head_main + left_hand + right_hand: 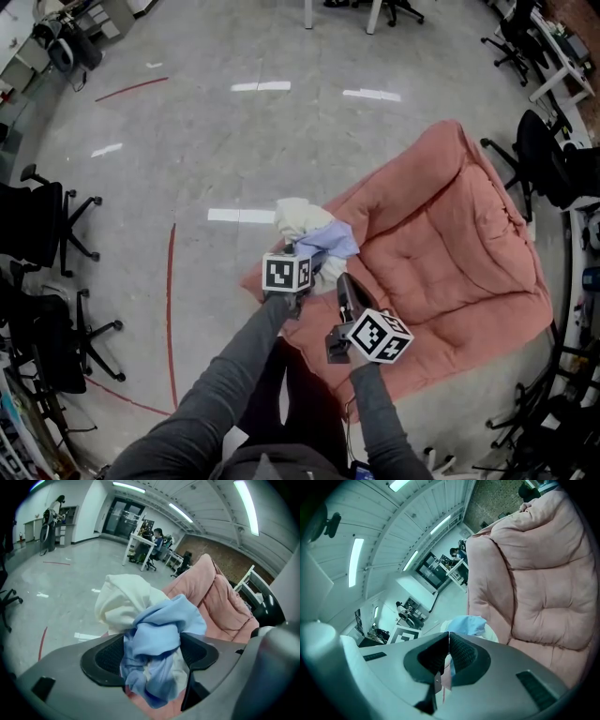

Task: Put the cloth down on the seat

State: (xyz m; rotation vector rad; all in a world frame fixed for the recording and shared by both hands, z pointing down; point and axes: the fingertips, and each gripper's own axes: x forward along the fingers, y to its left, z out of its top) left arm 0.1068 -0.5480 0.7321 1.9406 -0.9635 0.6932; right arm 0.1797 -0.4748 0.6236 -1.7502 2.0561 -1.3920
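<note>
- On my left gripper (pixel 152 656) the jaws stood wide apart. The bunched blue-and-cream cloth (pixel 154 630) sat loosely between the pads, not pinched.
- In the head view the cloth (pixel 309 230) hung over the near corner of the pink seat (pixel 441 244), close to its edge and the bare floor (pixel 187 187).
- My right gripper (pixel 447 639) had its jaws closed tip to tip on nothing, just beside the left.
- I judged two risks: the bundle could snag on a pad and lift away with me, or slip off the corner onto the floor.
</note>
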